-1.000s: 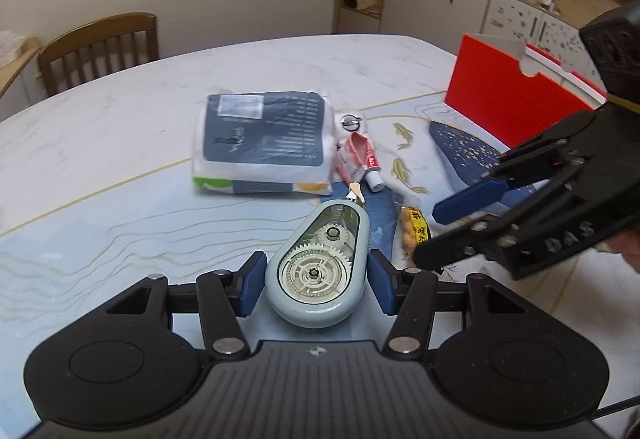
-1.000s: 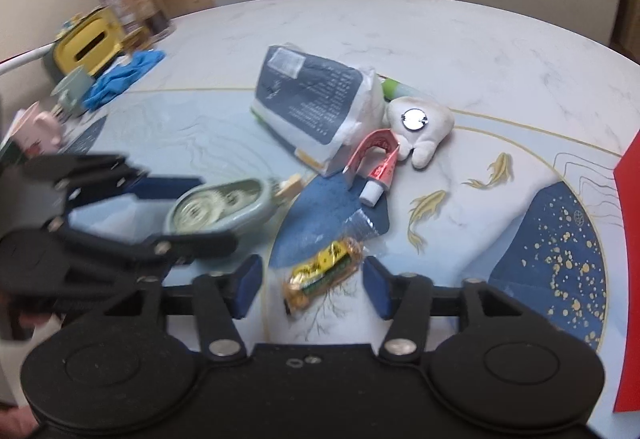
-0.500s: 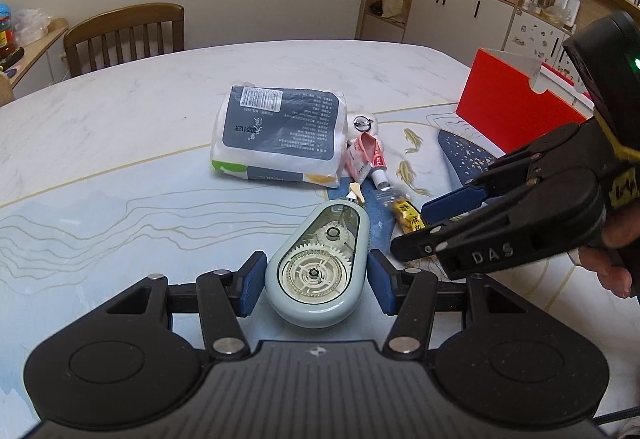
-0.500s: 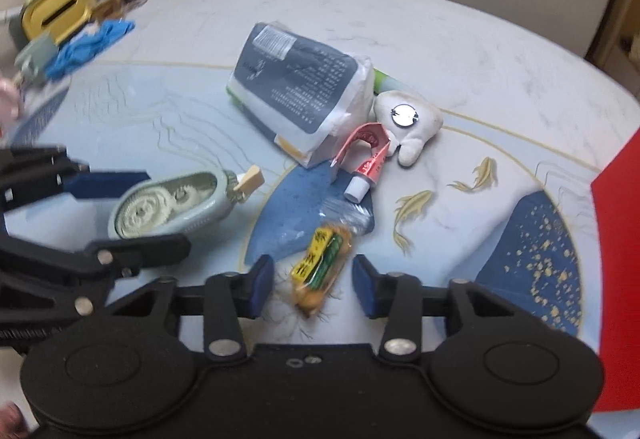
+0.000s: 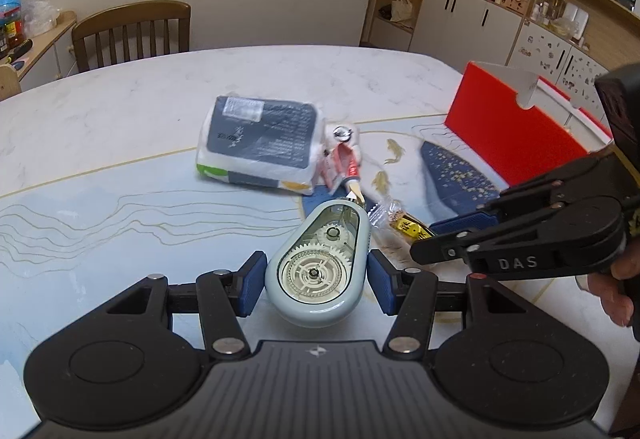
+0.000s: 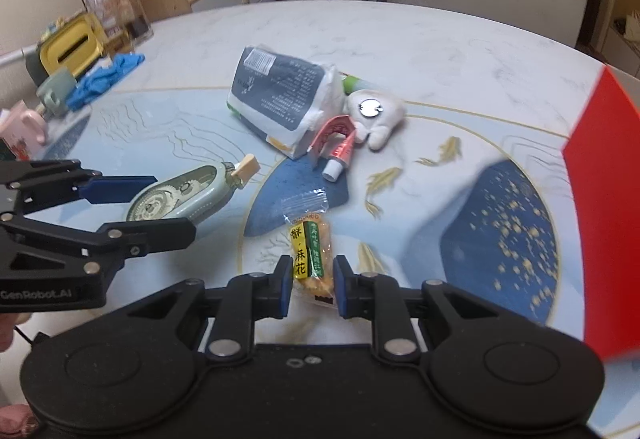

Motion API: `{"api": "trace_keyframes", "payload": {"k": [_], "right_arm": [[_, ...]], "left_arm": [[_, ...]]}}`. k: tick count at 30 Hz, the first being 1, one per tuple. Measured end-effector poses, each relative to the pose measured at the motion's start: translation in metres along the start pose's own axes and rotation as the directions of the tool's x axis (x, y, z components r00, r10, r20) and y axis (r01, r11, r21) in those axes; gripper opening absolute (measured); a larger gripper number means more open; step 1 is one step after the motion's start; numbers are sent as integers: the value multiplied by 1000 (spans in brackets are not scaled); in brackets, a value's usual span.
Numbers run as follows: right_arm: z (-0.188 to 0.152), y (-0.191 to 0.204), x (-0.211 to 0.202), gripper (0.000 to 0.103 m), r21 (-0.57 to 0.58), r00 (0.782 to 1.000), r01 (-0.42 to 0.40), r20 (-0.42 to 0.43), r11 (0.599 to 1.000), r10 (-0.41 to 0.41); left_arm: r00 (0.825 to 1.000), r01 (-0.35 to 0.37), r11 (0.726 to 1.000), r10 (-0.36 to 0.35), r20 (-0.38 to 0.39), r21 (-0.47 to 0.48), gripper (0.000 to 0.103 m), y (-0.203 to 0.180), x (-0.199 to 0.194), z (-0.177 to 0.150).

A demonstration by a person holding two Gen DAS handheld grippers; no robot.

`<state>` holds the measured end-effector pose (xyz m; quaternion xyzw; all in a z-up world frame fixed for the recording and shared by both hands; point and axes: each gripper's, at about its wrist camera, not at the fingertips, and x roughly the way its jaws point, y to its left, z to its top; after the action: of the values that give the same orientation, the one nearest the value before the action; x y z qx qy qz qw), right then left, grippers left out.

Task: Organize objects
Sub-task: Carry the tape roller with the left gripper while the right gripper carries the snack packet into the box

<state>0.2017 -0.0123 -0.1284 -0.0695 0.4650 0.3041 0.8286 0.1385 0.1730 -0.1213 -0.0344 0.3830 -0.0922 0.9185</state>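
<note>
Left wrist view
- Your left hand-held gripper (image 5: 316,281): angled down toward the counter (image 5: 120,119), blue pads clamped on both sides of the pale green correction-tape dispenser (image 5: 318,267), its tip pointing away from you.
- Your right hand-held gripper (image 5: 430,235): reaches in from the right, fingers pinched on the yellow snack packet (image 5: 400,221); your fingers (image 5: 616,291) wrap its handle.
- Beyond: tissue pack (image 5: 260,143), red tube (image 5: 344,167), red box (image 5: 508,131).

Right wrist view
- Your right hand-held gripper (image 6: 308,285): tilted down; its jaws have just been closing and now squeeze the snack packet (image 6: 310,251) at its near end.
- Your left hand-held gripper (image 6: 160,207): comes in level from the left, dispenser (image 6: 180,199) gripped between its fingers.
- Counter beyond: tissue pack (image 6: 280,99), red tube (image 6: 336,143), white plush tooth (image 6: 374,117).
</note>
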Motion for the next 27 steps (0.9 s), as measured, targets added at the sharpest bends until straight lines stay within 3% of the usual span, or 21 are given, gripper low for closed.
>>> {"api": "trace_keyframes", "payload": {"k": [12, 27], "right_arm": [[-10, -39, -75, 21, 62, 997, -4, 83, 998, -1], [-11, -141, -146, 21, 131, 978, 43, 196, 990, -68]], "left_arm": [[1000, 11, 1000, -11, 27, 17, 54, -58, -21, 21], [996, 58, 994, -64, 57, 90, 54, -156, -2, 69]]}}
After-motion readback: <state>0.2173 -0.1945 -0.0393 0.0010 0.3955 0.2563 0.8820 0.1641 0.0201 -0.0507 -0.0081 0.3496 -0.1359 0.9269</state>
